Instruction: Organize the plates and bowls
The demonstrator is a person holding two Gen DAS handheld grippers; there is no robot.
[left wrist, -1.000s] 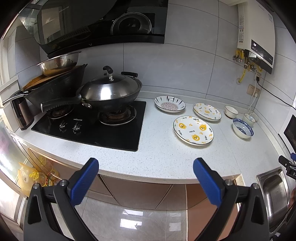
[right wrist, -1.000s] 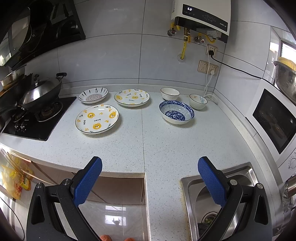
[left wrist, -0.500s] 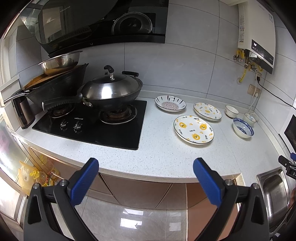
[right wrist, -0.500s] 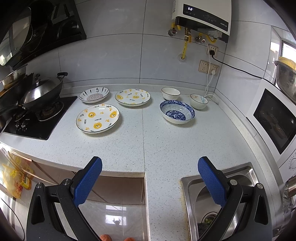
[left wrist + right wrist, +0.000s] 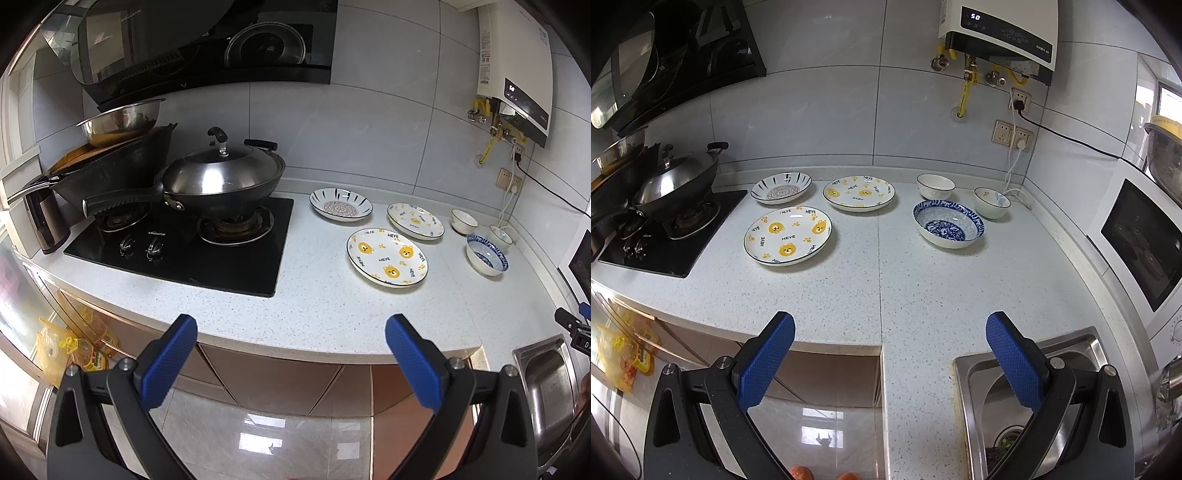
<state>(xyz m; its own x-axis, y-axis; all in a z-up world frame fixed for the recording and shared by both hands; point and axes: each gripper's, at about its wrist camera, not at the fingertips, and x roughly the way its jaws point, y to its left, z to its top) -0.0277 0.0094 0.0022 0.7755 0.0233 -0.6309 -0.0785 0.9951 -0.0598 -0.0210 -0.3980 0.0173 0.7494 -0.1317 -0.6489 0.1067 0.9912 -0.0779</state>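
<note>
Left gripper [image 5: 290, 347]: jaws spread wide, nothing between them; hangs off the worktop's front edge, well short of the dishes.
Right gripper [image 5: 890, 345]: also wide apart & empty, over the front edge near the sink [image 5: 1034, 373].
Worktop [image 5: 879, 288]: speckled white, carries all the crockery toward the back.
Plates: big bear plate [image 5: 788, 235] nearest front; 2nd bear plate [image 5: 858, 192] behind it; striped plate [image 5: 781, 187] back-left, next to the hob [image 5: 676, 236]. All apart, none stacked.
Bowls: blue patterned bowl [image 5: 948, 223] in front; two small white bowls [image 5: 935, 186] & [image 5: 991, 202] behind it, w/ the right one close to the wall cable.
Step in hand (judgement): approach, nothing grasped yet; task at its start.
How to do it well: sort by kind, i.e. plates onto the big bear plate, small bowls into the blue one. Take each plate by the rim, one pad under, one over; lift level. Lower gently, centred, so glaze doesn't chip.
Risk: glazed rims slip in a shallow pinch; wok handle [image 5: 122, 201] sticks out near the left side.
</note>
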